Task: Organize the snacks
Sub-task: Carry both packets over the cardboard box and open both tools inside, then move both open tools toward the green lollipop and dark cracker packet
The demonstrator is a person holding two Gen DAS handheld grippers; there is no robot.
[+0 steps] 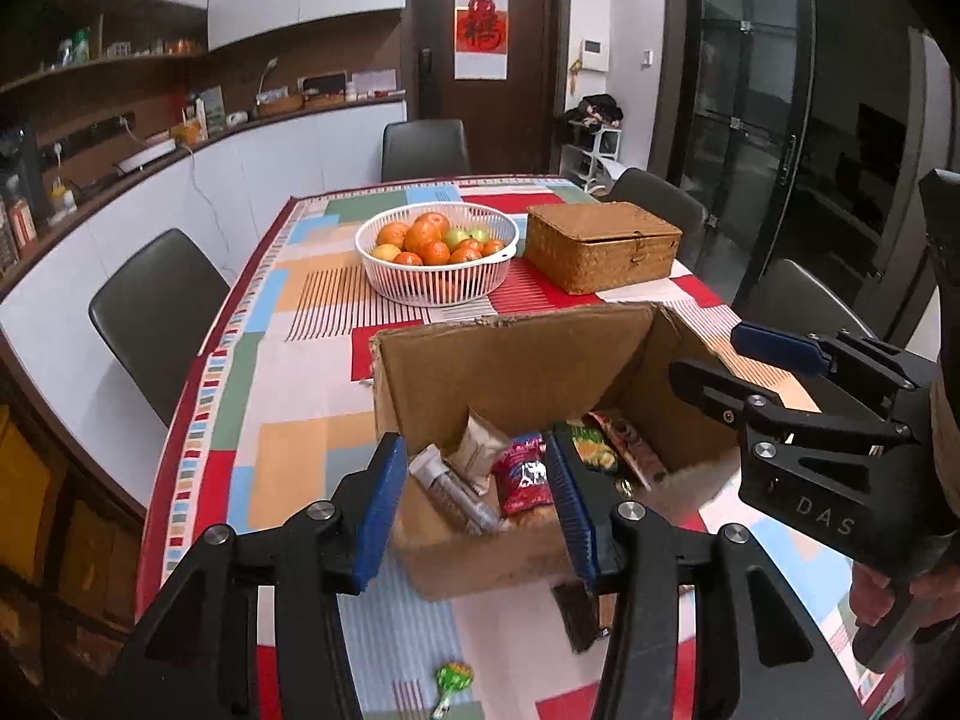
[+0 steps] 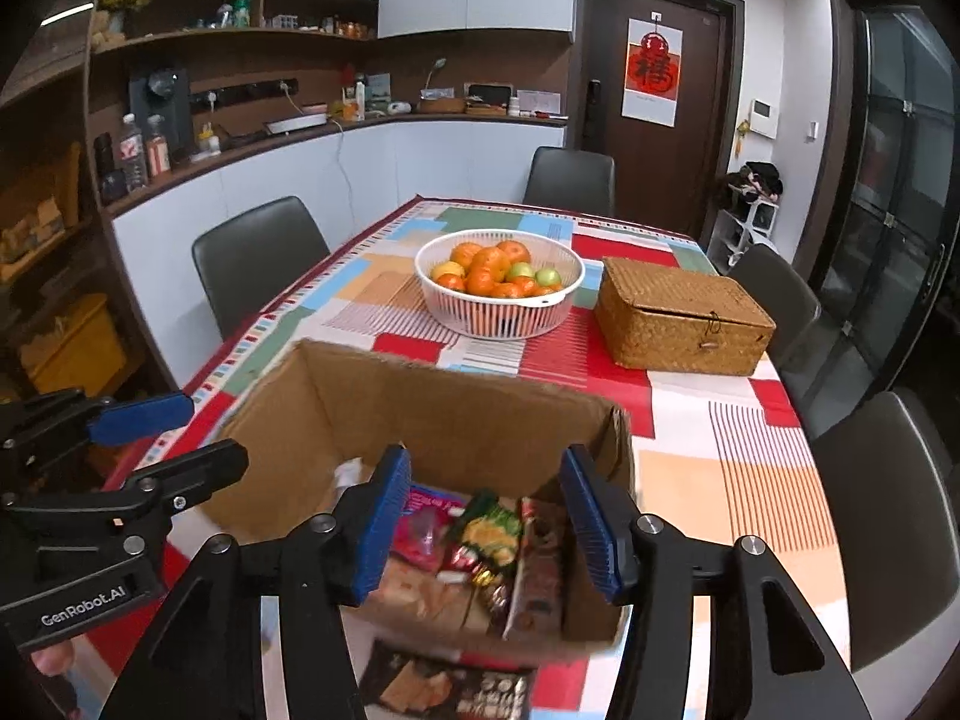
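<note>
An open cardboard box (image 1: 510,360) (image 2: 456,414) stands on the table near its front edge and holds several snack packets, among them a red packet (image 1: 525,474) and a green-yellow packet (image 2: 489,531). My left gripper (image 1: 474,504) is open and empty, above the box's near left part. My right gripper (image 2: 486,519) is open and empty, above the box's near side; it also shows in the left wrist view (image 1: 720,360). A dark snack packet (image 2: 447,687) lies on the table in front of the box. A green lollipop (image 1: 453,681) lies nearer still.
A white basket of oranges and green fruit (image 1: 437,252) (image 2: 500,282) and a closed wicker box (image 1: 603,246) (image 2: 684,315) stand behind the cardboard box. Dark chairs (image 1: 156,315) surround the table with the patterned cloth (image 1: 288,420). A counter runs along the left wall.
</note>
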